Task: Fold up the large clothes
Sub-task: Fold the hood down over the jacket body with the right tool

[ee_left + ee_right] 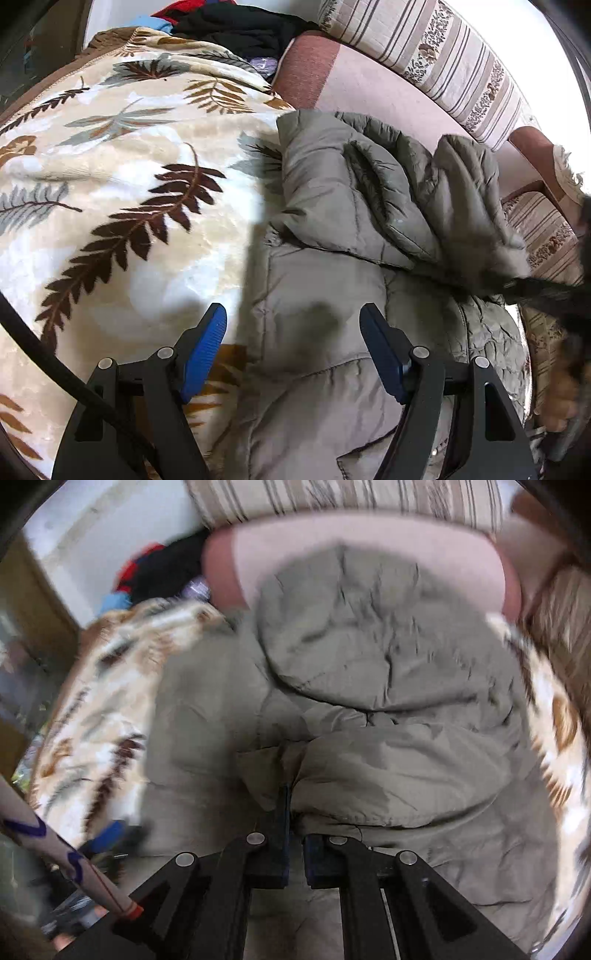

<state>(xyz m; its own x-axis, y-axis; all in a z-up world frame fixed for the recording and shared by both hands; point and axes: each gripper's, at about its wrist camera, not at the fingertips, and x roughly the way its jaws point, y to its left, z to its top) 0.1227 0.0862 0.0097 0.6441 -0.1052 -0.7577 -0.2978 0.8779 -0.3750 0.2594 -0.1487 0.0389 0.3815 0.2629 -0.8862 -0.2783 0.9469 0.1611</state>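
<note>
Grey-olive quilted puffer jacket [332, 229]: lies on a cream fleece blanket with brown fern-leaf print [122, 192], partly folded, one sleeve doubled over toward 2 o'clock in the left wrist view. Left gripper [293, 332]: blue-padded fingers spread wide, hovering over the jacket's left edge, holding nothing. Right gripper [293, 830]: fingers pinched together on a fold of the jacket [369, 701]. Striped beige sofa cushion [424, 48]: at 1 o'clock. Dark clothes heap [236, 26]: at 12 o'clock.

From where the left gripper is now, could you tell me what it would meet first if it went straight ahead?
Most likely the grey padded jacket: the open left gripper points at its left edge, by the leaf-print blanket. Depth is unclear.
</note>
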